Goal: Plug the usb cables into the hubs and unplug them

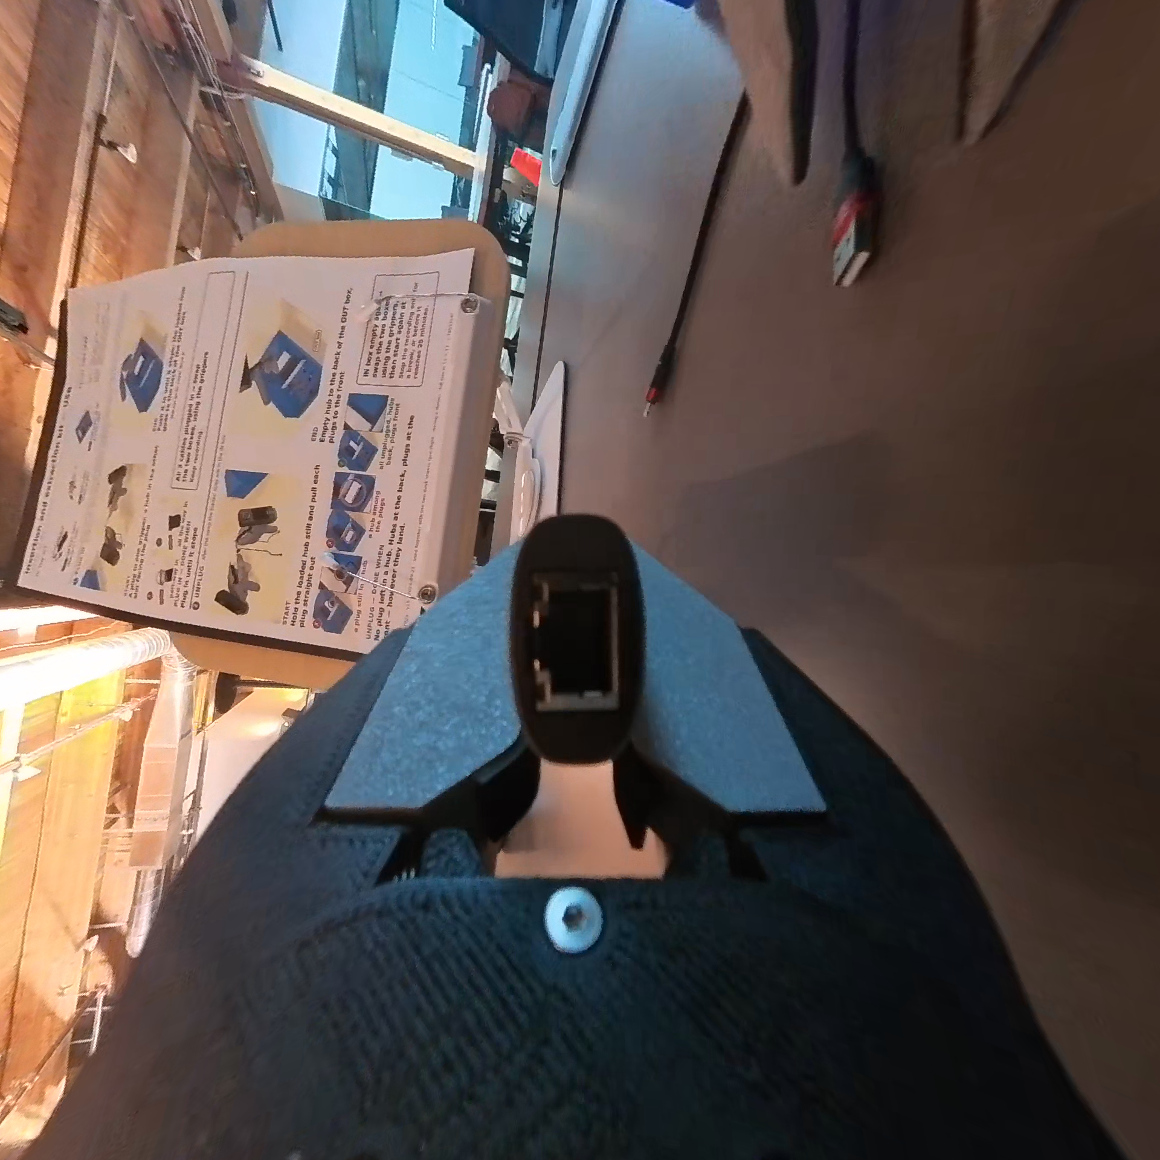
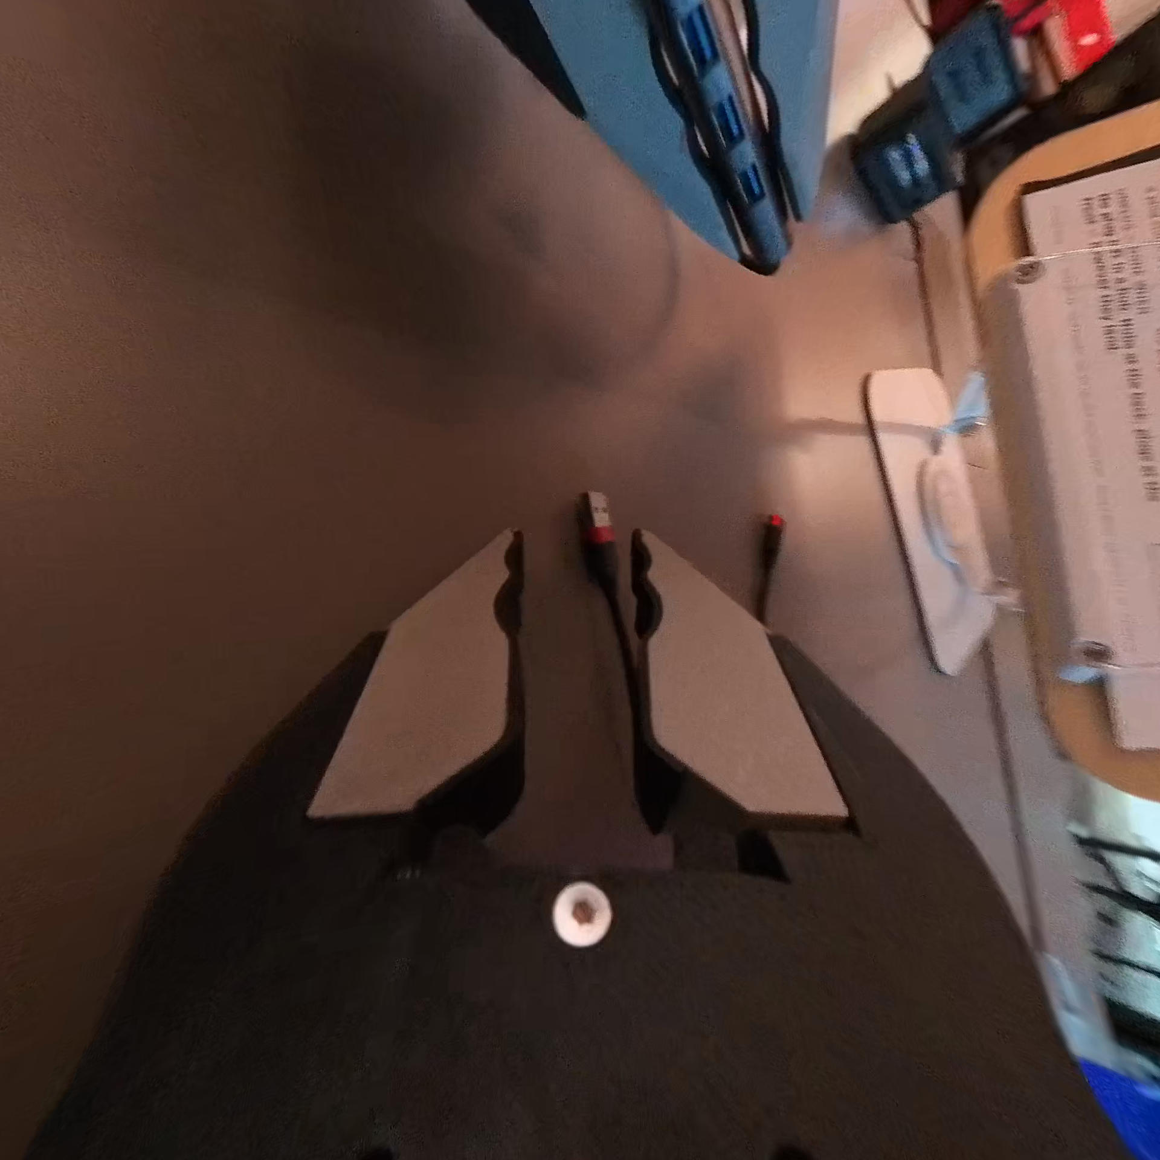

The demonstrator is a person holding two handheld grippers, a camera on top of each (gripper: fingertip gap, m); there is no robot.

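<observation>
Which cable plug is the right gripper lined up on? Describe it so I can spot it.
On the brown table, look between the open right gripper fingers. The USB plug there has a wide silver tip and red collar; the neighbouring cable end is thinner, with only a small red tip.

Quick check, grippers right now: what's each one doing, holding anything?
Left gripper: shut on the black hub, its end port facing the camera.
Right gripper: open and empty, the red-collared USB plug lying on the table between its fingertips.
</observation>
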